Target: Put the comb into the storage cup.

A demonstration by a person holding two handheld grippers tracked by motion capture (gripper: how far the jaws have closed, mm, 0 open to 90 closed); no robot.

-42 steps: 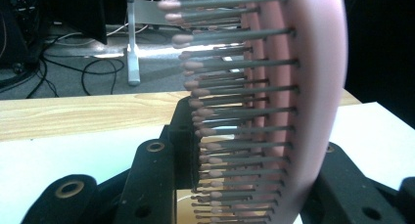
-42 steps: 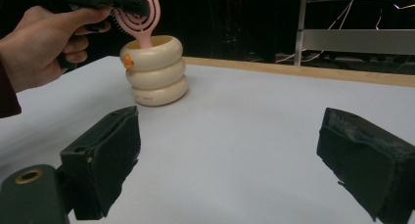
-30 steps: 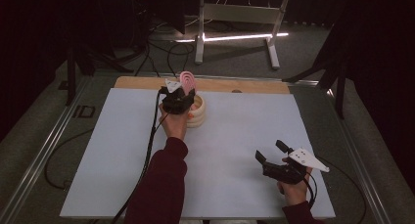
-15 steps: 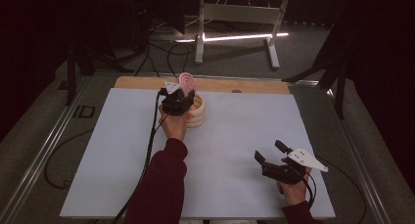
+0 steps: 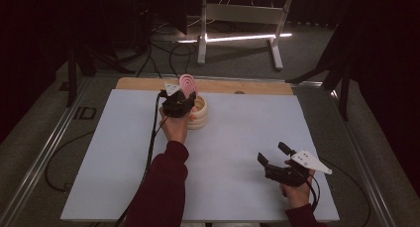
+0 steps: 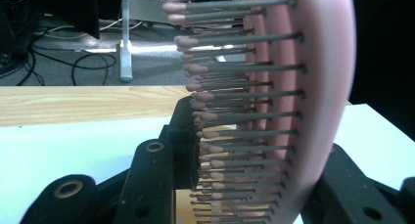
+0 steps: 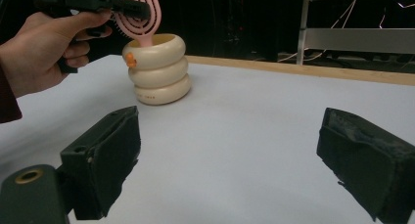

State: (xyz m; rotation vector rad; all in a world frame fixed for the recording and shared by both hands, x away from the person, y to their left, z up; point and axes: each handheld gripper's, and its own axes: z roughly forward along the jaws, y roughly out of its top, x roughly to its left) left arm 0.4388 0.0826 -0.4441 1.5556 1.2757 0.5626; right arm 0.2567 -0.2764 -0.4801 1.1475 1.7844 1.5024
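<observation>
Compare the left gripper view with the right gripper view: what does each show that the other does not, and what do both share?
Left gripper view alone: the pink brush's grey bristles close up, clamped between the left gripper and its black jaws.

Right gripper view alone: the cream ringed holder with the brush handle standing in it, the person's left hand, and the right gripper, open over bare table.

Both: the pink brush, the white table and its wooden far edge.

I work in what looks like a lab or recording studio, though the dim edges make that hard to confirm. My white table (image 5: 237,138) stands among black curtains (image 5: 381,43), loose cables on the floor (image 5: 163,43), a metal stand (image 5: 237,19) and a light strip (image 5: 233,37).
</observation>
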